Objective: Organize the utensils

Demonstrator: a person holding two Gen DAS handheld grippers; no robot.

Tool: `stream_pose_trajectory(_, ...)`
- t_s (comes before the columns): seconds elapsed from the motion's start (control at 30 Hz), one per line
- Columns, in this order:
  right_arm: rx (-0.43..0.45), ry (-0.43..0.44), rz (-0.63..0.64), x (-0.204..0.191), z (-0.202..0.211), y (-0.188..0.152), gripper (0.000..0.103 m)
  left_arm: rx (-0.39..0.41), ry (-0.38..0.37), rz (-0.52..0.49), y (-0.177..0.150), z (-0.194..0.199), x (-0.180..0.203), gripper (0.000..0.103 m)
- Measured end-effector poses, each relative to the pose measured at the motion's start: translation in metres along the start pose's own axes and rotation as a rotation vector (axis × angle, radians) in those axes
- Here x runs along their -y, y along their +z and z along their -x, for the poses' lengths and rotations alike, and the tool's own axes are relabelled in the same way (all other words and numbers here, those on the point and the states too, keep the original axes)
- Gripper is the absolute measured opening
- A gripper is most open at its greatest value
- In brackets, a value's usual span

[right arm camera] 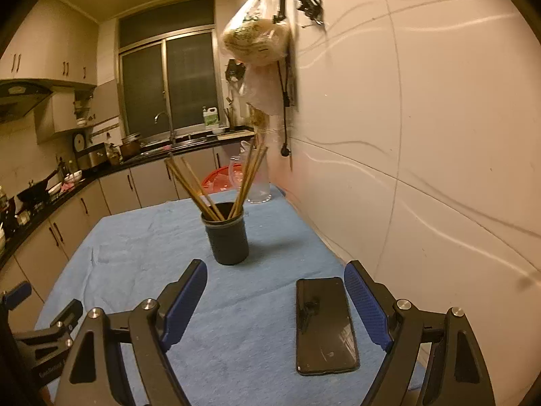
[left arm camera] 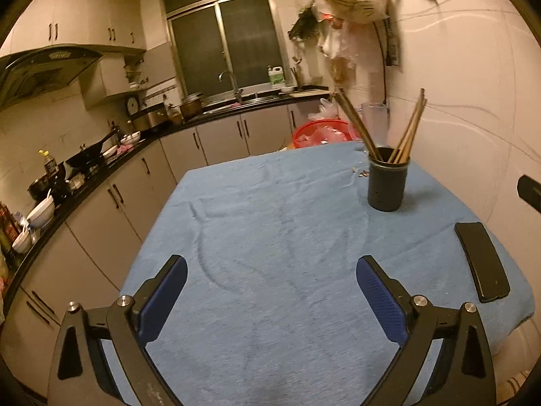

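Left gripper (left arm camera: 271,272) and right gripper (right arm camera: 275,277) hovered with jaws apart, empty, above the blue cloth (left arm camera: 270,223); chopsticks (right arm camera: 203,189) stood in the dark cup (right arm camera: 228,240), the phone (right arm camera: 324,324) nearby.

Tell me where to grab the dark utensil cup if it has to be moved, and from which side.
Grip the dark cup across its round wall, low on the body, coming in level from the near side with the right gripper, which looks closest. The chopsticks fan out above the rim, so a top approach would likely hit them. The phone lies flat nearby; pass left of it.
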State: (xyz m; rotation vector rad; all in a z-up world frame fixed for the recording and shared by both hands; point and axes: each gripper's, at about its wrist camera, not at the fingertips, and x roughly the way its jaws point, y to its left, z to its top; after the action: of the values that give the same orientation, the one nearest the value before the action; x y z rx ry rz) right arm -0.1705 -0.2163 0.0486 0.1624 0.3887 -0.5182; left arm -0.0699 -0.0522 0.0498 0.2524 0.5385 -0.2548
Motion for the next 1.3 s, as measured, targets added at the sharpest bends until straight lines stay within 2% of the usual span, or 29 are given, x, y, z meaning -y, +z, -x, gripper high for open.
stream_pose_trajectory(0.27, 0.002, 0.024, 0.078, -0.023, -0.001, -0.003, 0.085, -0.004, 0.009, 0.006, -0.003, -0.003, -0.007, 0.100)
stream_pose_trajectory(1.3, -0.052, 0.016, 0.105, -0.031, -0.022, -0.005, 0.085, -0.060, -0.036, -0.001, -0.008, -0.022, -0.005, 0.100)
